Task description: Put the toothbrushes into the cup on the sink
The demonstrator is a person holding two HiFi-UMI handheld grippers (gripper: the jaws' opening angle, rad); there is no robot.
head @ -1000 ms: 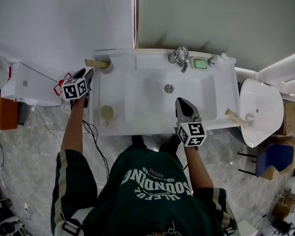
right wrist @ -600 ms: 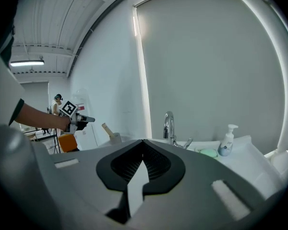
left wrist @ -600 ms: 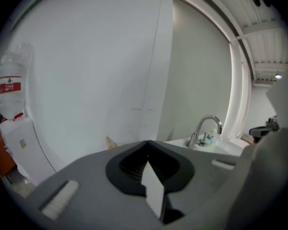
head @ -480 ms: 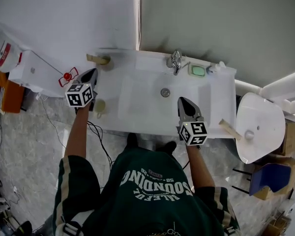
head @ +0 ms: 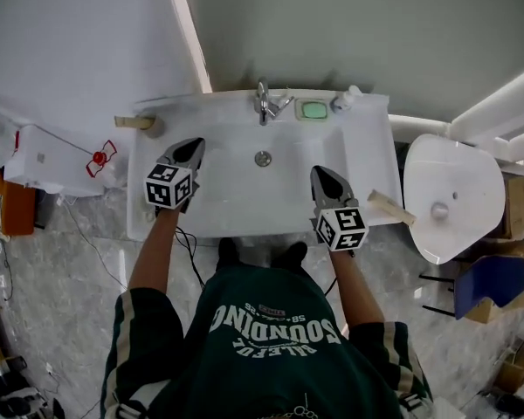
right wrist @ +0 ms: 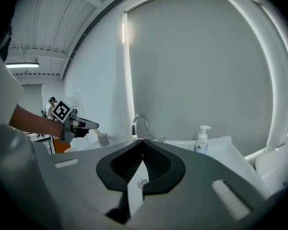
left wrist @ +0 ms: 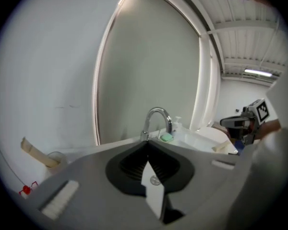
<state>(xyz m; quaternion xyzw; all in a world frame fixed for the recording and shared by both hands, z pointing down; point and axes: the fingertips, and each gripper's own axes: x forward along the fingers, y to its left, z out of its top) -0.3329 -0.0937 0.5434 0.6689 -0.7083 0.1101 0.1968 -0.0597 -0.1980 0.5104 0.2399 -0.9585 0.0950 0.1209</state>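
Left of the sink [head: 148, 221], apart from it, stands a white box [head: 44, 160] with a small red item on top. On the sink's back left corner stands the cup [head: 152, 127], and 1 toothbrush [head: 131, 122] leans in it, its pale wooden handle sticking out to the left past the sink's rim. The left gripper view shows the same cup [left wrist: 56, 159] and leaning handle [left wrist: 34, 151].

The left gripper [head: 192, 147] hovers over the left part of the sink, nearer its front than the cup and apart from it. Its 2 jaws are pressed together with nothing between them.

At the middle of the sink's back edge rises the faucet [head: 264, 103], with the drain [head: 262, 158] in the basin in front of it. Just right of the faucet, on the back ledge, lie a green soap [head: 313, 109] and then a soap dispenser [head: 345, 101].

The right gripper [head: 319, 173] hangs over the right part of the basin near the front. Its jaws are also closed together and empty.

A second toothbrush [head: 389, 207] lies across the sink's right front corner, 1 end past the rim. Right of the sink stands a white toilet [head: 441, 195].
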